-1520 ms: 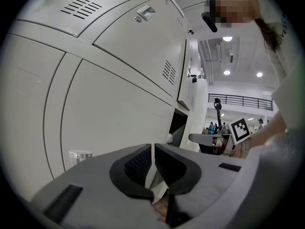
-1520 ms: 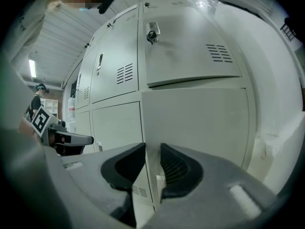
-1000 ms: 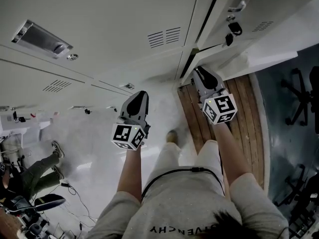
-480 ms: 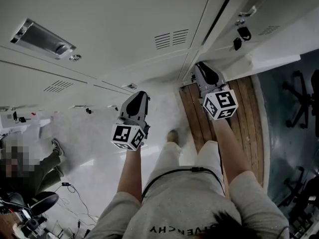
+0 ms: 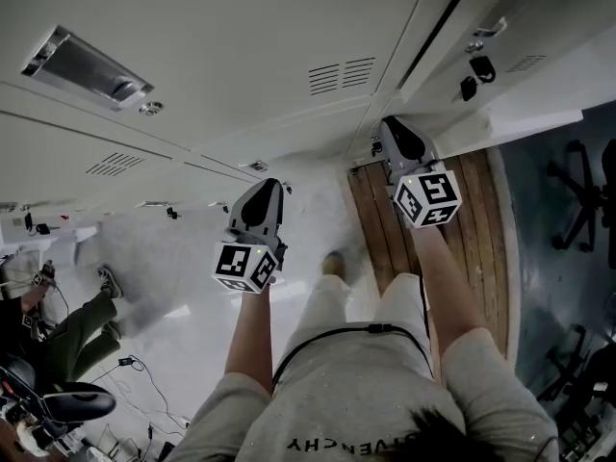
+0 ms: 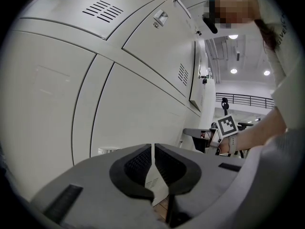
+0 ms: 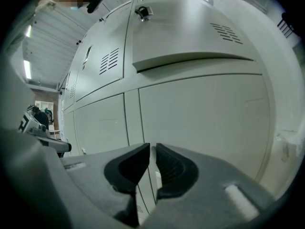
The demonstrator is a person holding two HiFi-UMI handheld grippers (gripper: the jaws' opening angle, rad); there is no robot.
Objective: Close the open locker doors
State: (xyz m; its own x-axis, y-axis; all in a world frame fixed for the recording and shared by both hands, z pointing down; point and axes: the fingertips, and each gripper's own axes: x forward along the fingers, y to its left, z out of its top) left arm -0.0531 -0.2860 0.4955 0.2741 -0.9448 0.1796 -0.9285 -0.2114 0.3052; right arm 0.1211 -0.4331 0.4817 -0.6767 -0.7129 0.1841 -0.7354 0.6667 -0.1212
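The open door (image 5: 539,75) belongs to the upper locker at the head view's right. It stands ajar, with a dark gap along its hinge-side edge and its latch showing near that edge. In the right gripper view the same door (image 7: 190,32) has its lock in the top corner, and its lower edge juts out from the closed door below.

The right tongs (image 5: 395,133) point at the lockers just beneath that door, close to the bottom row. Their jaws (image 7: 152,149) have just been closing. They now stand nearly together with a slim gap, and nothing is between them.

The left tongs (image 5: 265,192) are held further left, facing closed doors. Their jaws (image 6: 152,149) are clenched to a thin slit and hold nothing.

Below the right arm is a wooden floor strip (image 5: 462,219), with pale floor (image 5: 192,287) under the left. An office chair (image 5: 577,191) stands at far right.
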